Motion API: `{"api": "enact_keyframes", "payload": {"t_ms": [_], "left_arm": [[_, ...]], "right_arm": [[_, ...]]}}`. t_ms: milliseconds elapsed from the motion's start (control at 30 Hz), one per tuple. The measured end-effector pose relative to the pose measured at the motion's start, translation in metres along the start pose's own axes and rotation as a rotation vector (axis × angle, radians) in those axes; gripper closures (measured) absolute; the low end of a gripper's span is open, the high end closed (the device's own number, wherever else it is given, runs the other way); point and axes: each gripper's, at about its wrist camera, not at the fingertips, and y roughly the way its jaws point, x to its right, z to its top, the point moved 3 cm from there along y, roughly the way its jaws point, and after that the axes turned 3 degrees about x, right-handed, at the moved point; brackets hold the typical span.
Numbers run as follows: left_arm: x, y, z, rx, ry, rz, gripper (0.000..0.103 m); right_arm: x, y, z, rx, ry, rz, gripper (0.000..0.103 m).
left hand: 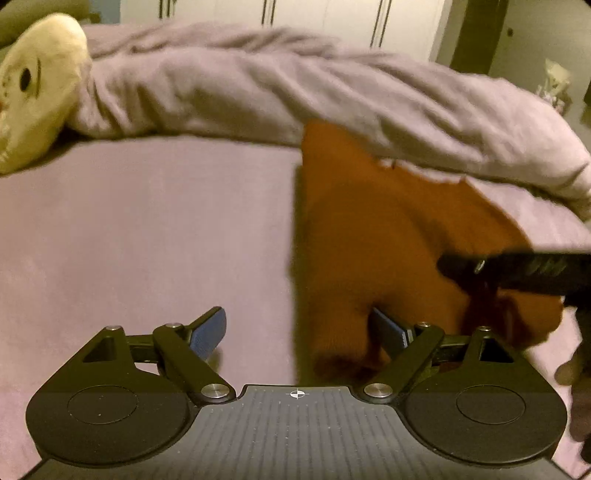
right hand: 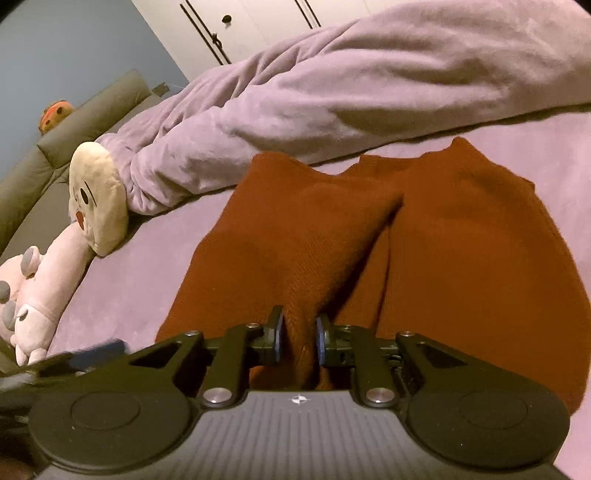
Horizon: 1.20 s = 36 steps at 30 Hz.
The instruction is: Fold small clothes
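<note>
A rust-orange knitted garment [right hand: 461, 240] lies spread on the lilac bed sheet [left hand: 147, 221]. My right gripper [right hand: 299, 325] is shut on a raised fold at the garment's near edge, and the cloth bunches between its blue pads. In the left wrist view the same garment [left hand: 369, 229] fills the right half, with the right gripper [left hand: 517, 273] reaching in as a blurred black bar. My left gripper [left hand: 297, 317] stands open at the garment's near left edge. One of its fingers is over bare sheet and the other is tucked against the cloth. Its blue pad [right hand: 99, 350] shows blurred at the lower left.
A bunched lilac duvet [right hand: 369, 85] runs across the bed just behind the garment. A cream plush toy [right hand: 98, 199] and a pink plush toy [right hand: 44, 280] lie to the left by a green headboard cushion [right hand: 74, 129]. White wardrobe doors [left hand: 325, 14] stand beyond.
</note>
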Motion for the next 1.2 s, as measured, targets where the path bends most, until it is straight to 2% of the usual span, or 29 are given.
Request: {"api": "enact_keyframes", "payload": {"t_ms": [33,67,167,200,267,367,567,700,733,767,800,933,1000,1133,1167,1200], "left_arm": [[0.001,0.001,-0.001,0.001,0.005,-0.017,0.012],[0.002,0.0,-0.002,0.0,0.016,-0.017,0.012],[0.002,0.001,-0.002,0.011,0.022,-0.012,0.012],[0.001,0.003,-0.002,0.006,0.011,-0.013,0.011],[0.0,0.004,-0.003,0.003,-0.008,-0.018,0.011],[0.0,0.005,-0.004,0.003,-0.004,-0.014,0.011],[0.0,0.005,-0.002,-0.007,-0.004,-0.007,0.01],[0.001,0.005,-0.004,-0.006,0.003,-0.002,0.01],[0.001,0.005,-0.004,-0.006,0.003,-0.002,0.01],[0.001,0.006,-0.005,-0.007,0.003,-0.005,0.01],[0.001,0.007,-0.005,-0.008,0.002,-0.007,0.01],[-0.001,0.008,-0.006,-0.012,-0.008,-0.012,0.009],[0.0,0.008,-0.008,-0.011,-0.005,-0.014,0.009],[0.0,0.006,-0.013,-0.019,-0.003,-0.018,0.009],[0.001,0.005,-0.014,-0.021,-0.005,-0.018,0.009],[0.001,0.004,-0.016,-0.024,-0.008,-0.016,0.009]], "right_arm": [[0.001,-0.001,0.002,-0.003,0.012,0.01,0.081],[0.002,-0.005,0.003,-0.001,0.029,0.018,0.072],[0.012,-0.022,0.007,0.046,0.06,-0.013,0.034],[0.019,-0.026,0.008,0.061,0.085,-0.02,0.031],[0.036,-0.023,0.01,0.04,0.17,-0.01,0.031],[0.05,-0.013,0.008,0.006,0.284,0.061,0.031],[0.03,0.01,0.019,-0.024,0.297,0.135,0.031],[0.017,0.03,0.021,-0.054,0.277,0.124,0.033],[0.015,0.033,0.022,-0.056,0.27,0.124,0.036],[0.012,0.035,0.023,-0.059,0.26,0.118,0.046],[0.01,0.037,0.024,-0.064,0.248,0.105,0.051],[0.005,0.042,0.028,-0.083,0.228,0.086,0.047],[0.0,0.045,0.032,-0.098,0.215,0.079,0.037],[-0.013,0.052,0.036,-0.117,0.145,0.039,0.036],[-0.015,0.053,0.037,-0.12,0.129,0.018,0.042],[-0.017,0.053,0.039,-0.12,0.114,0.002,0.053]]}}
